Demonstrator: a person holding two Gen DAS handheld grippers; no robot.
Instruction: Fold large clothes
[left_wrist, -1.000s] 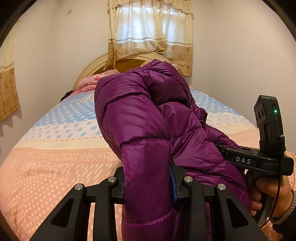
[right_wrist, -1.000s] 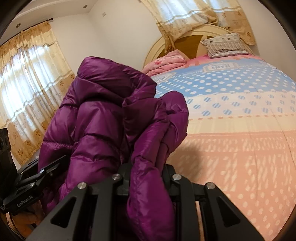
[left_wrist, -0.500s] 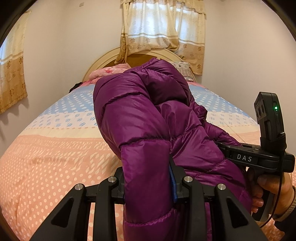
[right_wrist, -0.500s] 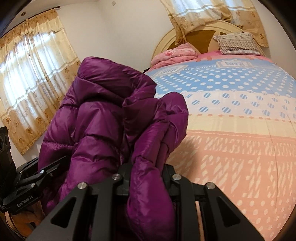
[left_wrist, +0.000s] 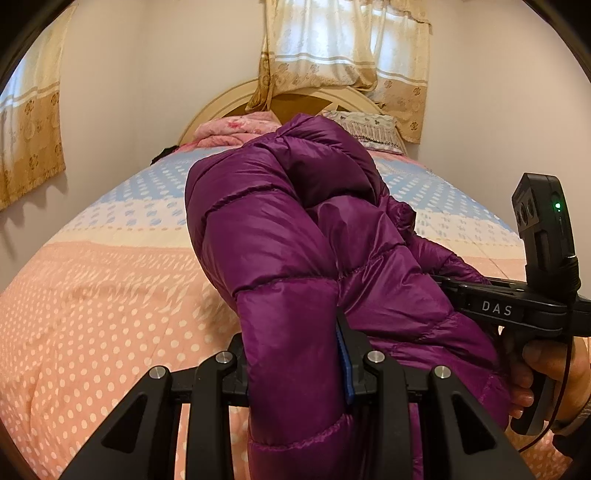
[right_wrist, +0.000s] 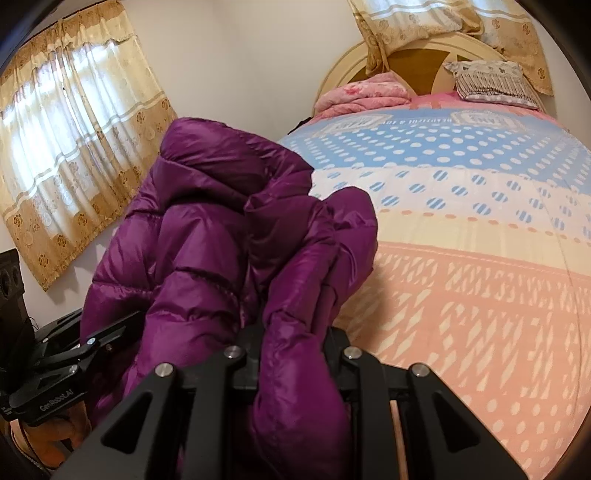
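A purple quilted puffer jacket (left_wrist: 280, 236) hangs bunched between both grippers, held up above the bed. My left gripper (left_wrist: 295, 354) is shut on a thick fold of it, with the fingertips buried in the fabric. My right gripper (right_wrist: 291, 339) is shut on another fold of the same jacket (right_wrist: 207, 236). The right gripper's body also shows at the right of the left wrist view (left_wrist: 517, 306), close against the jacket. The left gripper's body shows at the lower left of the right wrist view (right_wrist: 55, 373).
A bed with a pink, cream and blue dotted cover (left_wrist: 92, 314) lies below and ahead, also in the right wrist view (right_wrist: 480, 258). Folded pink bedding (right_wrist: 365, 92) and a patterned pillow (right_wrist: 491, 81) lie by the arched headboard (left_wrist: 229, 107). Curtains (right_wrist: 74, 147) hang on the walls.
Both grippers, still holding the jacket, have tilted and moved so the headboard and bed sit lower and closer in view. The jacket keeps the same shape in both grips.
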